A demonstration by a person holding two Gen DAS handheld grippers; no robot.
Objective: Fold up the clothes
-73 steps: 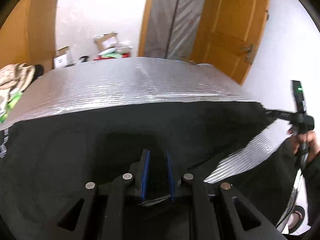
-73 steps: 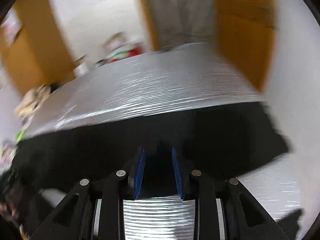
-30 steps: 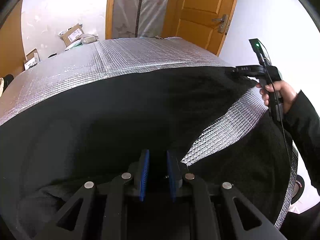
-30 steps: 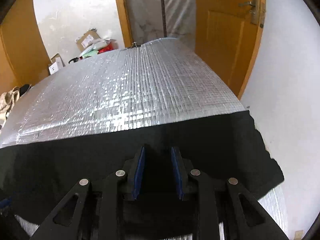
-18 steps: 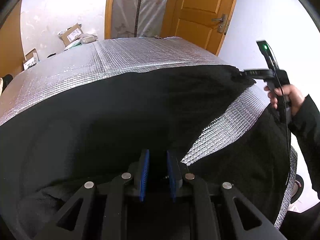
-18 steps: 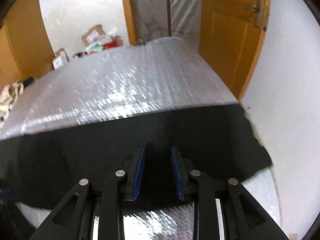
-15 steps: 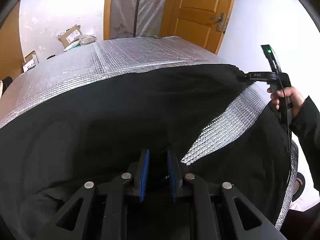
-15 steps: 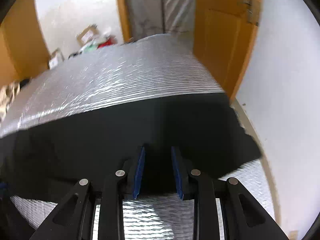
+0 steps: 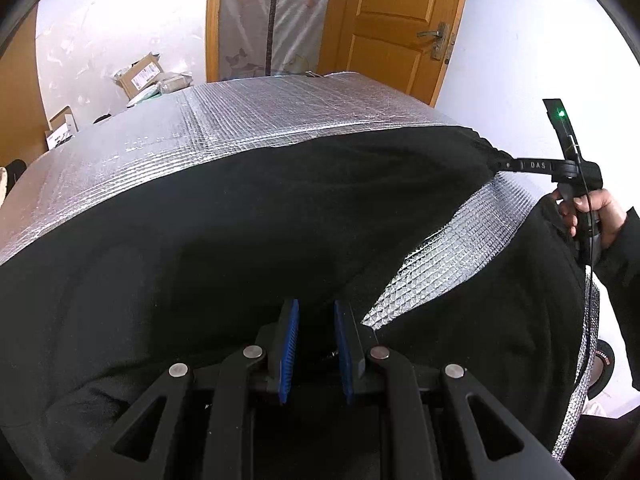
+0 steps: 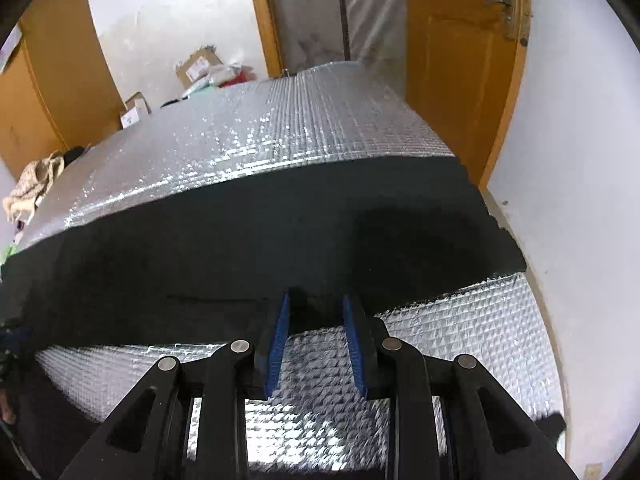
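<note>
You're mid-fold on the black garment [image 9: 280, 216]: it lies spread across the lower half of both frames on the foil-covered counter [image 9: 248, 120], one edge lifted and carried over. Left gripper [image 9: 314, 344], bottom centre of the left wrist view, has its blue fingers [image 9: 289, 344] clamped on a bunch of black cloth. Right gripper [image 10: 314, 332], bottom centre of the right wrist view, grips the near hem, fingers closed on the fabric edge with bare foil showing under them. In the left view, the right gripper also shows at the right edge, pinching the garment's far corner, with your hand [image 9: 596, 216] and dark sleeve behind it.

Next move, as I read it: carry the held edge over evenly, keep both corners level, lay it flat, then release.

Surface is silver quilted foil sheeting, reflective. Room: orange wooden door [image 10: 460, 60] upper right, plastic-sheeted doorway [image 9: 272, 12] top centre, cardboard boxes [image 10: 198, 64] against the white wall, crumpled beige cloth [image 10: 34, 188] at left.
</note>
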